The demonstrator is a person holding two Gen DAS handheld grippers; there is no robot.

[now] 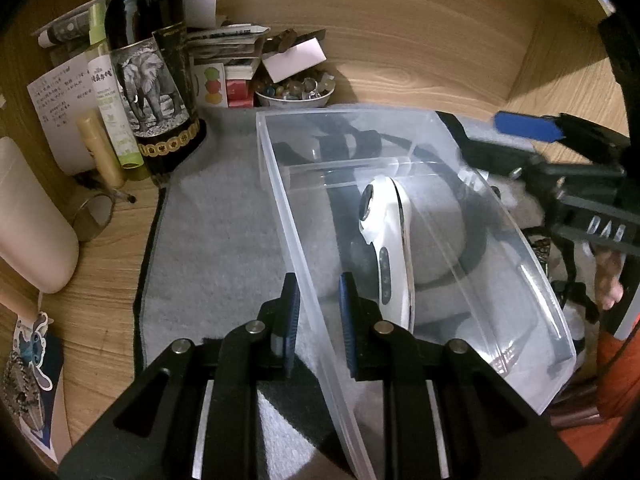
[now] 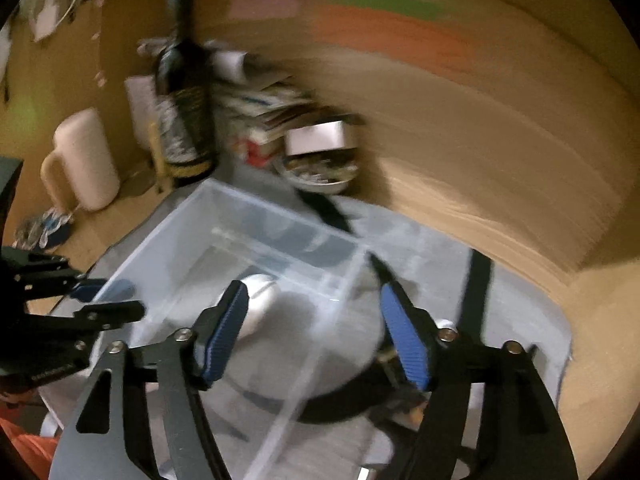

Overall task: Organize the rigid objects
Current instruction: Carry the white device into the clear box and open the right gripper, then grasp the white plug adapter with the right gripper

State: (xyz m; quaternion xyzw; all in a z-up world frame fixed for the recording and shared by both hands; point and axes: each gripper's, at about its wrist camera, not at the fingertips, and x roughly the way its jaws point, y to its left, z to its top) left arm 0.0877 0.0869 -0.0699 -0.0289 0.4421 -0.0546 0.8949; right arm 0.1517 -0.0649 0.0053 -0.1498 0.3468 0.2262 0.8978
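A clear plastic bin point(image 1: 520, 264) stands on a grey towel point(image 1: 216, 240) on a wooden desk. A white handheld device point(image 1: 390, 248) with a row of buttons lies inside the bin. My left gripper point(image 1: 319, 314) is shut on the bin's near left wall, one pad on each side. My right gripper point(image 2: 316, 320) is open and empty above the bin point(image 2: 224, 240); the white device point(image 2: 260, 304) shows between its fingers, blurred. The right gripper also shows in the left wrist view point(image 1: 532, 128) at the bin's far right.
A dark wine bottle point(image 1: 156, 80) with an elephant label, small tubes, papers and a bowl of beads point(image 1: 294, 94) crowd the back left. A pale pink mug point(image 1: 32, 216) stands at the left. Black straps point(image 2: 478, 292) lie on the towel. Wooden walls enclose the back and right.
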